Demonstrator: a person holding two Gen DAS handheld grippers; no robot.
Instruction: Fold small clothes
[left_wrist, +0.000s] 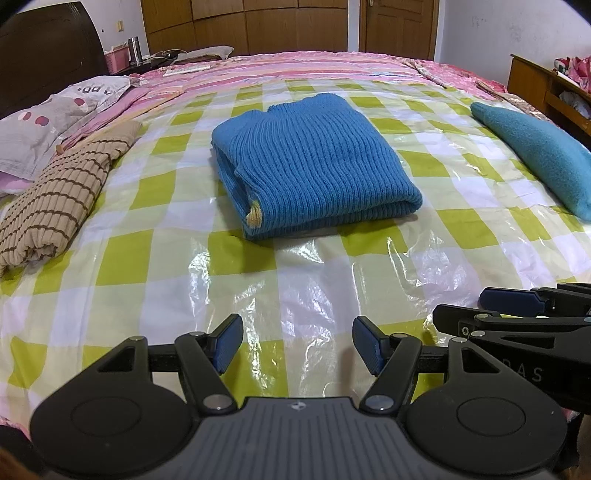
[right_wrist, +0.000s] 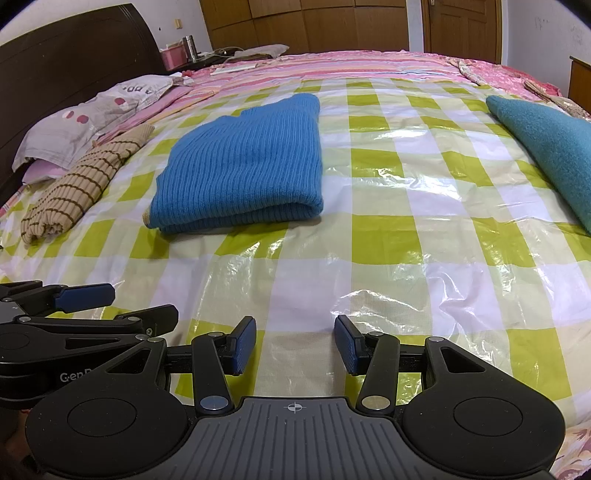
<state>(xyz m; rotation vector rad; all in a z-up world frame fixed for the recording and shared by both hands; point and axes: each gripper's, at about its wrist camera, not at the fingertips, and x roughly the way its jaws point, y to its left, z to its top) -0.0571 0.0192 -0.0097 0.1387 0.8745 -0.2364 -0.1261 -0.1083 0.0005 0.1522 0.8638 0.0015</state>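
A blue ribbed sweater lies folded in a neat rectangle in the middle of the bed. My left gripper hovers over the near part of the green-checked plastic sheet, open, nothing between its blue pads. My right gripper is beside it, also open and empty. Each gripper shows at the edge of the other's view: the right one in the left wrist view, the left one in the right wrist view. Both are well short of the sweater.
A beige striped garment lies folded at the left. A teal fleece garment lies at the right. Pillows and a dark headboard stand at far left; wooden wardrobe behind.
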